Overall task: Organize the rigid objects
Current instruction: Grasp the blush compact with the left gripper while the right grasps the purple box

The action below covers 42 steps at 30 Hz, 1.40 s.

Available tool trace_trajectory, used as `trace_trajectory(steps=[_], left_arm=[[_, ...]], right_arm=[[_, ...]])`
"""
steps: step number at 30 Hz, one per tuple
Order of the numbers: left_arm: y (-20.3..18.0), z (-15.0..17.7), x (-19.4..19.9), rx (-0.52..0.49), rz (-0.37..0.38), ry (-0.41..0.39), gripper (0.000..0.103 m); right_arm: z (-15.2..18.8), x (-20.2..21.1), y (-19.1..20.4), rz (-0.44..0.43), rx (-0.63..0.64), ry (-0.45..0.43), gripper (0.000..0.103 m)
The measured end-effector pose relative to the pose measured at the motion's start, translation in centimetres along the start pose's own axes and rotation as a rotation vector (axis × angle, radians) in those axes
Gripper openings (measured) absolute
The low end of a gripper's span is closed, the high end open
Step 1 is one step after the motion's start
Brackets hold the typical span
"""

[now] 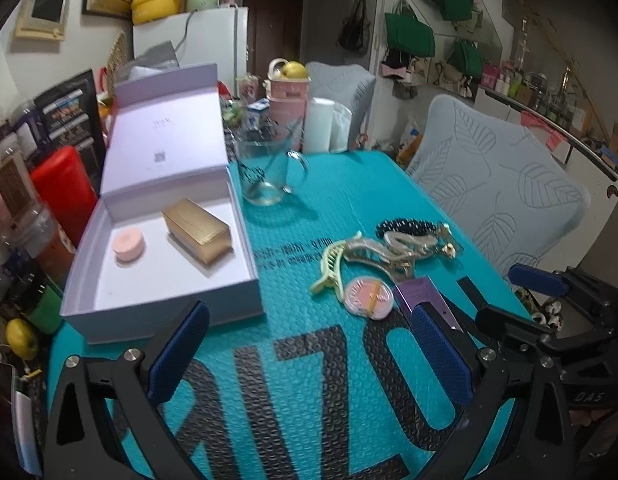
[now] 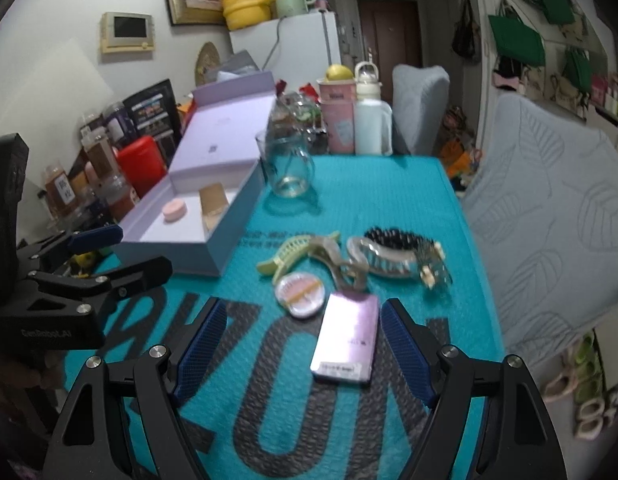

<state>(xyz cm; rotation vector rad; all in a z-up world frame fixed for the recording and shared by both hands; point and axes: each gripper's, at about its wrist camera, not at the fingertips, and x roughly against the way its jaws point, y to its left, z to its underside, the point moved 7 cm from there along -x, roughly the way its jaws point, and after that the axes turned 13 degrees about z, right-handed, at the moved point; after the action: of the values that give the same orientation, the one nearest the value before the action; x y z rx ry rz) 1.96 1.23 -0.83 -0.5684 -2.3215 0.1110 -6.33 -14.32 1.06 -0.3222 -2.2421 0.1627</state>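
Observation:
A flat purple box (image 2: 347,340) lies on the teal mat between the fingers of my open right gripper (image 2: 305,352), with gaps on both sides. Just beyond it are a round pink compact (image 2: 301,292), a green claw clip (image 2: 289,254) and a heap of beige and black hair clips (image 2: 389,256). My left gripper (image 1: 309,356) hovers open over bare mat, near the front wall of an open lilac box (image 1: 165,300). Inside that box sit a pink jar (image 1: 129,244) and a gold carton (image 1: 199,226).
A glass mug (image 1: 265,172) with a spoon stands behind the lilac box. Pink and white cups (image 2: 349,120) crowd the far table edge. Bottles and a red container (image 1: 65,192) line the left side. Grey-covered chairs (image 1: 497,184) stand at the right.

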Motion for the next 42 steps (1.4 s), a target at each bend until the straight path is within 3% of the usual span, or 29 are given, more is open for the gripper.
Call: trace_trajectory(steps=[19, 24, 27, 29, 30, 37, 40, 42], left_arm=[[-0.2, 2.6, -7.1, 0.027, 0.068, 0.121, 0.103], [-0.6, 1.6, -7.5, -0.008, 0.081, 0.097, 0.103], [-1.1, 0.7, -8.0, -0.043, 0.087, 0.091, 0.103], [-1.5, 0.1, -8.4, -0.072, 0.089, 0.089, 0.103], [-1.7, -0.1, -8.6, -0.081, 0.092, 0.088, 0.103], [-3.3, -1.1, -10.9, -0.146, 0.153, 0.113, 0.103], [-3.5, -1.3, -12.0, -0.141, 0.211, 0.145, 0.102], [-3.5, -1.6, -12.7, -0.138, 0.245, 0.162, 0.100]], right_arm=[[3.7, -7.0, -2.2, 0.036, -0.001, 0.135, 0.080], [4.1, -8.3, -2.5, 0.017, 0.000, 0.168, 0.072], [4.2, -8.7, -2.6, 0.009, -0.001, 0.176, 0.063], [4.1, -8.6, -2.9, 0.003, -0.004, 0.171, 0.051], [4.0, -8.5, -3.2, 0.014, -0.004, 0.170, 0.050], [4.0, -8.2, -4.9, 0.035, -0.037, 0.185, 0.051], [4.1, -8.0, -5.0, 0.012, -0.066, 0.192, 0.064], [4.2, -7.9, -4.9, -0.004, -0.069, 0.193, 0.065]])
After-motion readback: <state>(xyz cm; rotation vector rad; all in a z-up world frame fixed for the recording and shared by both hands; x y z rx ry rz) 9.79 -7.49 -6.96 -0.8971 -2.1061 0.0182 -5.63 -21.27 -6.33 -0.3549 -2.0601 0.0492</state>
